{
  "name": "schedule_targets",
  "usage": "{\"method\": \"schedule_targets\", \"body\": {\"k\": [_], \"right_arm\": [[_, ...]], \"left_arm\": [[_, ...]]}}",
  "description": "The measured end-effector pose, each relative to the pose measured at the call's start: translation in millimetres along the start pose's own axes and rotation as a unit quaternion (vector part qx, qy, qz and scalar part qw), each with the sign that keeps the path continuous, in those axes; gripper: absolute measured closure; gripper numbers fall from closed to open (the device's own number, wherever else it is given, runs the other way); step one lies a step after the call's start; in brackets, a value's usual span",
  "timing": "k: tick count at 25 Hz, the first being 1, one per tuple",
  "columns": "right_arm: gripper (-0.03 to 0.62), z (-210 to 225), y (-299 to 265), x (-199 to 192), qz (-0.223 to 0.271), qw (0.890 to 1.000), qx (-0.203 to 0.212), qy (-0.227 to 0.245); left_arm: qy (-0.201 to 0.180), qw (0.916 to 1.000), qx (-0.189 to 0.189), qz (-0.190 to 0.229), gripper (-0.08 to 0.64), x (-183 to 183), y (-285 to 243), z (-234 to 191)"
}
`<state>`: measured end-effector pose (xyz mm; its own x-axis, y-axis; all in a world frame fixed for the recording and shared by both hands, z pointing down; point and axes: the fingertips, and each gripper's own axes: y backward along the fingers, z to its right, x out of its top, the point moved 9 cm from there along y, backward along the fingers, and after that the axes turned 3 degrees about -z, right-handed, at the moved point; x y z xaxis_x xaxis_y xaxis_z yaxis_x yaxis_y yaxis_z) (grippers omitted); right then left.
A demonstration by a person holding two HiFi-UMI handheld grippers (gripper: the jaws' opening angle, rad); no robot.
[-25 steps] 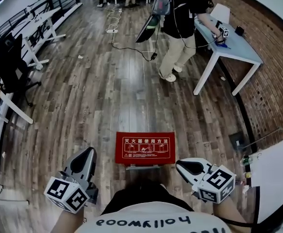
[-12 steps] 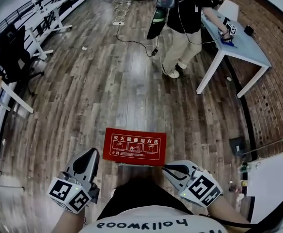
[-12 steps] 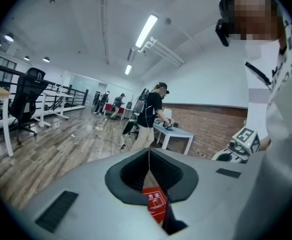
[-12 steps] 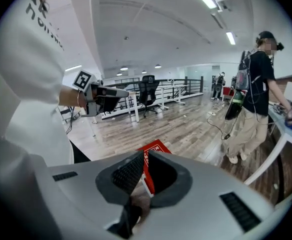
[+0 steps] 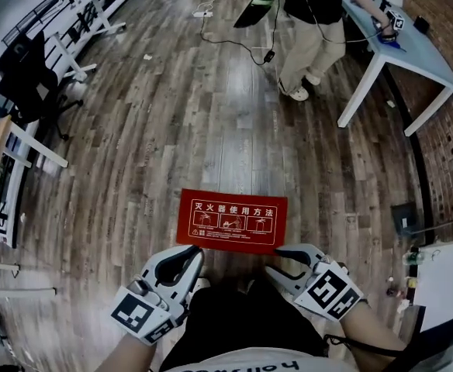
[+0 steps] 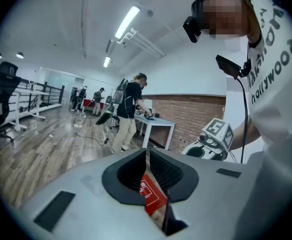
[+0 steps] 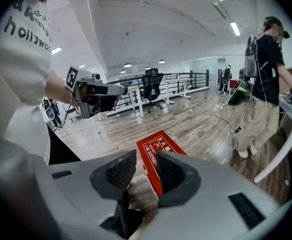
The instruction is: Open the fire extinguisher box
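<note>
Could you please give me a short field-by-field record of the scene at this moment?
target: red fire extinguisher box on the wooden floor, lid looks closed
left gripper: shut, empty, close to the box's near edge, contact unclear
right gripper: jaws have just been opening, now apart, aimed at the box's near edge, nothing gripped
background: a person standing at a white table
task status: box not yet opened
</note>
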<state>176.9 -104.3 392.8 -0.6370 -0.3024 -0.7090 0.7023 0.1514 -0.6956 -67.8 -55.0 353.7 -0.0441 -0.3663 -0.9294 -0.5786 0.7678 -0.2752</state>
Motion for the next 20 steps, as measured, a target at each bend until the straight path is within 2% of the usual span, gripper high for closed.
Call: {"method": "schedule_targets", "body": {"k": [3,5,8,11,13,14,15,17,18,20], "right_arm": [[0.477,-5,-27,-12,-0.002,1.0,-0.003,-0.019],[0.477,-13,-46,-20,-0.008,1.0,-0.009,-0.029],[0.477,-25,-72,-30,-0.008,0.999,-0.011,-0.046],[0.463,-32,-99,-37,-0.002,0.998,-0.033,-0.054],[0.395,-33,-116,-44,-0.003,0.997,-0.054,-0.061],[0.384,-33,-124,-47,-0.004,0.996,-0.066,-0.06],[0.377,-33,-132,-52,-0.006,0.995,-0.079,-0.054],[0.373,-32,-147,-61,-0.015,0.993,-0.113,-0.021],[0.373,-32,-154,-66,-0.025,0.991,-0.133,0.008],[0.373,-30,-169,-77,-0.053,0.98,-0.171,0.087]], "left_arm": [[0.019,0.9987,-0.045,-0.017,0.548,-21,-9,-16],[0.006,0.9968,-0.075,-0.025,0.548,-33,-17,-27],[-0.057,0.9891,-0.131,-0.038,0.548,-45,-30,-33],[-0.122,0.9745,-0.165,-0.091,0.549,-69,-38,-40],[-0.141,0.9705,-0.154,-0.121,0.548,-89,-43,-50],[-0.152,0.9688,-0.142,-0.134,0.54,-100,-45,-55],[-0.167,0.9668,-0.127,-0.146,0.488,-111,-47,-61],[-0.211,0.9596,-0.091,-0.163,0.304,-135,-52,-73],[-0.24,0.9531,-0.072,-0.17,0.259,-146,-54,-78],[-0.313,0.932,-0.034,-0.18,0.245,-170,-58,-87]]}}
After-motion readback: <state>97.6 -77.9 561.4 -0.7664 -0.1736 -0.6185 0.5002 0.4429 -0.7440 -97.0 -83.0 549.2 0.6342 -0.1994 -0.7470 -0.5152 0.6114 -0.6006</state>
